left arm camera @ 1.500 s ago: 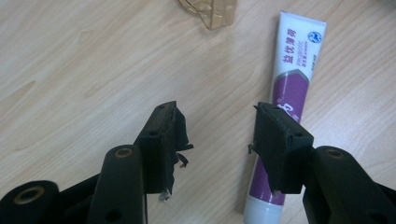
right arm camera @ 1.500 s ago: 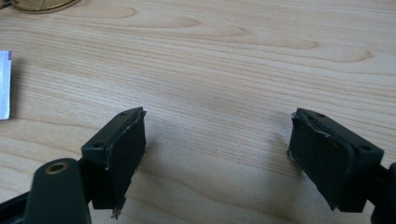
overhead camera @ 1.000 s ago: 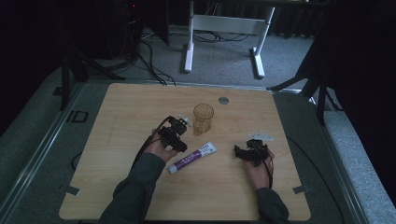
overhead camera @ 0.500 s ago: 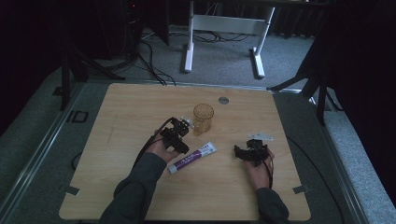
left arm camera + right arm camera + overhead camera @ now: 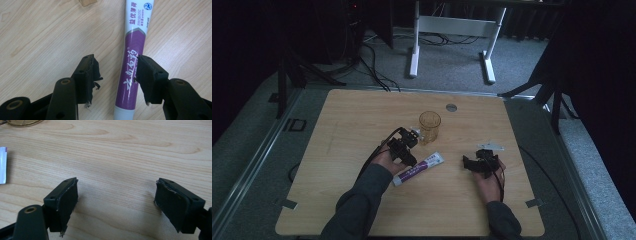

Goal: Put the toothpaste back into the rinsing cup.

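Nearest the person, the left gripper hangs low over the toothpaste tube, its jaws open with nothing clamped between them; in the left gripper view the tube lies flat on the wooden table, running lengthwise between the jaws but crowded against one of them, with a wide gap to the other. That offset is the likely trouble: if the jaws closed from here, one pad would probably meet the tube first and shove or roll it sideways, and a soft tube squeezed off-centre could buckle or slip out. The right gripper rests near the table's right side, its jaws spread wide over bare wood and holding nothing; the tube's flat crimped end just enters the left edge of the right gripper view. Just beyond the left gripper stands an amber glass cup, close enough that a forward lift or swing might knock it. Farther back the tabletop is open up to a small round metal fitting near the far edge, and broad clear wood lies to the left.
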### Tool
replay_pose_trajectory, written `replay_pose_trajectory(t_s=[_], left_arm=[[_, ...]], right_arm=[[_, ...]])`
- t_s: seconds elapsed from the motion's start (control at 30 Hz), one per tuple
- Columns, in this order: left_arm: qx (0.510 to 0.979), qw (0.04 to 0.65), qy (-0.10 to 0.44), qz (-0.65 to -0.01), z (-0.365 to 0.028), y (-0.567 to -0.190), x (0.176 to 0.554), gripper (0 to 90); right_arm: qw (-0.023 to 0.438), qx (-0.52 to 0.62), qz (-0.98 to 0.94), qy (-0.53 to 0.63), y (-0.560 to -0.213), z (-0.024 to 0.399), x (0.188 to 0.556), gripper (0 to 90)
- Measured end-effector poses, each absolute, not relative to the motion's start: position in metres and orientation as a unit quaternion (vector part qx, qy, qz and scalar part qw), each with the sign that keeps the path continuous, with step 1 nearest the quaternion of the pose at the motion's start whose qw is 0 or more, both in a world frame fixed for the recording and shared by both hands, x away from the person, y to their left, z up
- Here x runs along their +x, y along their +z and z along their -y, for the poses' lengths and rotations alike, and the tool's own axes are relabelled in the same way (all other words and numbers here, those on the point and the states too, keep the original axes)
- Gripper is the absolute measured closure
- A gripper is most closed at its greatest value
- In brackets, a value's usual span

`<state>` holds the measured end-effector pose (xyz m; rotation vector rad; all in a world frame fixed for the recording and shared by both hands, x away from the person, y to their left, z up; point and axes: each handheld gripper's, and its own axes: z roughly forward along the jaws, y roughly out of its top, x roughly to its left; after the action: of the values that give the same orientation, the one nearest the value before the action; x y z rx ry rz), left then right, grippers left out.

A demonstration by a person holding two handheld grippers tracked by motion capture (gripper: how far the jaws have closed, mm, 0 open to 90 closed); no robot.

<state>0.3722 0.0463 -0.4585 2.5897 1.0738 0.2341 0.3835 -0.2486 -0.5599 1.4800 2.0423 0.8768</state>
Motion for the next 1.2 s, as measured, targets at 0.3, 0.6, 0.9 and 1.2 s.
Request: replay_pose_trajectory(t_s=[0.3, 0.6, 0.9, 1.2], left_arm=[[0.913, 0.148, 0.072, -0.373, -0.044, -0.462, 0.374, 49.1], [0.917, 0.141, 0.065, -0.367, -0.039, -0.463, 0.374, 49.2], [0.92, 0.129, 0.058, -0.366, -0.033, -0.465, 0.375, 49.6], [0.925, 0.113, 0.055, -0.359, -0.027, -0.466, 0.376, 49.5]], right_arm=[[0.233, 0.539, -0.744, 0.32, -0.56, 0.248, 0.383, 18.5], [0.232, 0.539, -0.744, 0.32, -0.56, 0.248, 0.383, 18.5], [0.232, 0.538, -0.744, 0.32, -0.56, 0.248, 0.384, 18.5], [0.232, 0.537, -0.745, 0.32, -0.56, 0.248, 0.384, 18.5]])
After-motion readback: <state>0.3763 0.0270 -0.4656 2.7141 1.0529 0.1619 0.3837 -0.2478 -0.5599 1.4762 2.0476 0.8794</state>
